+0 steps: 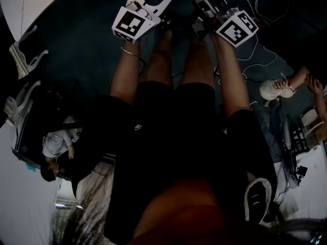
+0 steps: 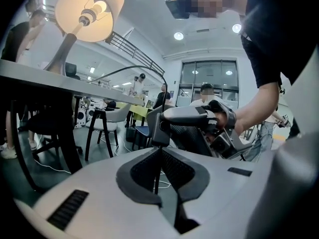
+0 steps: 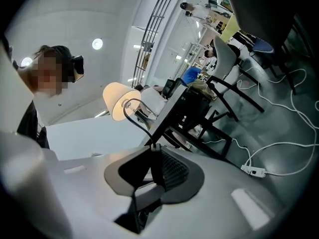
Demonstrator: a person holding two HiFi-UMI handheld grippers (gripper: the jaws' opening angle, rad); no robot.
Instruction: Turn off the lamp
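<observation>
The lamp [image 2: 89, 9] stands lit on the table [image 2: 50, 78] above me; the right gripper view shows its glowing shade [image 3: 119, 101] too. Its thin black cord [image 2: 130, 69] arcs down to a dark inline switch [image 2: 160, 128]. My right gripper [image 2: 164, 128] is shut on that switch, and the cord [image 3: 130, 117] enters its jaws [image 3: 152, 153] from above. Just below the switch, my left gripper [image 2: 158, 158] is shut on the hanging cord. In the dark head view both grippers [image 1: 148, 9] [image 1: 209, 9] are held close together in front of my knees.
Black table legs [image 2: 25, 148] stand at the left and a white chair [image 2: 107, 118] behind them. White cables and a power strip [image 3: 254, 171] lie on the floor. Several people are at desks in the background; someone's white shoe [image 1: 276, 89] is at my right.
</observation>
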